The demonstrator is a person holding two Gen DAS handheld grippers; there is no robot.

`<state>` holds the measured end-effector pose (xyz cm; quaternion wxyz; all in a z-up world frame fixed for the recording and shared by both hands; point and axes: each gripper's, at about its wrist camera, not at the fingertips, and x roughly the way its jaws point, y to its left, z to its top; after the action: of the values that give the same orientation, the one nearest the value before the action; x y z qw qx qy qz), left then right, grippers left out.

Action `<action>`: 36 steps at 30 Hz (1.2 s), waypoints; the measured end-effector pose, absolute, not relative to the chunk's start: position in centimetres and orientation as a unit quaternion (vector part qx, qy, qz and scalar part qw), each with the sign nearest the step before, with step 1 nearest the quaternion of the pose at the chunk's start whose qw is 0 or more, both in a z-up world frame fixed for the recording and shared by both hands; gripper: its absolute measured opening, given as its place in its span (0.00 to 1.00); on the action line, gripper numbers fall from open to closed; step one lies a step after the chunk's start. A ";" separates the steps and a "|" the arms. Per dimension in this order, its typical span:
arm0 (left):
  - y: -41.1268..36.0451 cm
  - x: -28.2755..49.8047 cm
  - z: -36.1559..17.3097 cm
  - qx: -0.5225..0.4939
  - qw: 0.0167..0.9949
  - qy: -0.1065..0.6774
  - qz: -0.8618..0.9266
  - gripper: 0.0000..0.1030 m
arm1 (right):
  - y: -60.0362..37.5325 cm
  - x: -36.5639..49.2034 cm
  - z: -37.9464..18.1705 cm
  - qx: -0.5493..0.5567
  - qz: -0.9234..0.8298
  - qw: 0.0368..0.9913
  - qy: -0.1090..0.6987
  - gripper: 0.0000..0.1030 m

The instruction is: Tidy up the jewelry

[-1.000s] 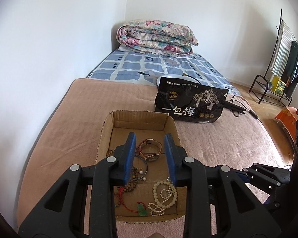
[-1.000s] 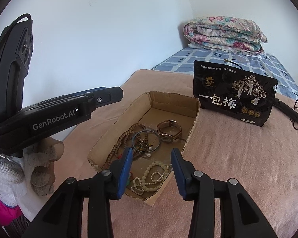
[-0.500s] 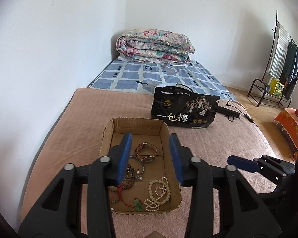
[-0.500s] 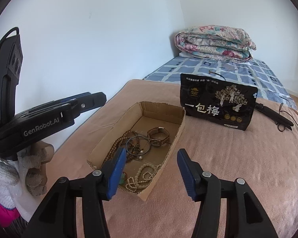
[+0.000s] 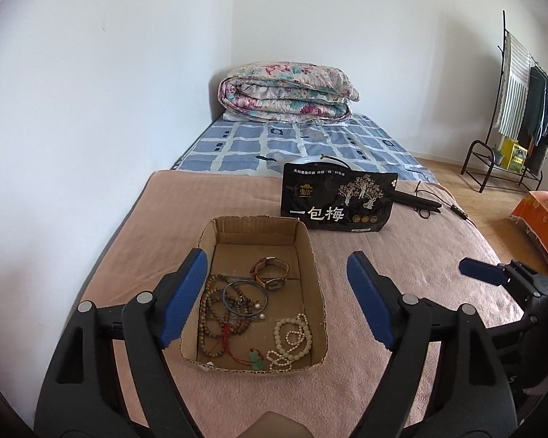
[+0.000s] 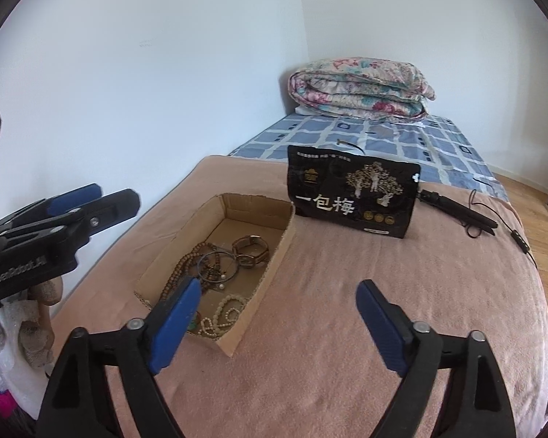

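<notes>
L gripper [image 5: 276,279] jaws opening, wide, nothing btwn pads. R gripper [image 6: 277,308] jaws opening, wide, empty too. Cardboard tray [image 5: 312,255] on pink blanket [image 6: 365,292], long axis running away fwd. Seen from L, tray sits dead ahead btwn fingers; seen from R, tray lies off left finger. L nearer. Inside: wristwatch [image 5: 270,272] far end, wooden bead strand [image 5: 210,314] by L's left finger, white bead strand [image 5: 292,335] near end. Snack bag [image 5: 338,200] beyond tray.

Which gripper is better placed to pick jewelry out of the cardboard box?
Left, probably. The left gripper, jaws opening and empty, frames the shallow brown cardboard box; the right gripper sits off its corner.
</notes>
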<state>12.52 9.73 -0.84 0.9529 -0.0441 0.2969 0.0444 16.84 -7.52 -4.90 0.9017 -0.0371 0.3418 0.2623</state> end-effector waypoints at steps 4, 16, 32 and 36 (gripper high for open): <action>9.4 12.0 -1.1 -0.040 0.951 0.303 0.048 0.84 | -8.2 16.7 -4.8 -0.043 0.243 0.910 0.333 1.00; 7.8 11.2 -2.6 -0.023 0.943 0.328 0.050 0.90 | -9.4 17.0 -5.4 -0.050 0.218 0.915 0.337 1.00; 7.6 11.1 -2.4 -0.018 0.944 0.324 0.055 0.97 | -9.3 17.1 -6.0 -0.052 0.217 0.912 0.344 1.00; 7.6 11.1 -2.3 -0.020 0.945 0.322 0.056 0.97 | -9.3 17.1 -6.0 -0.052 0.217 0.912 0.344 1.00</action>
<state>11.09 7.64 -2.31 0.9448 -0.0198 0.3223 0.0556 17.07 -9.26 -6.03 0.9119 -0.0520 0.3444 0.2171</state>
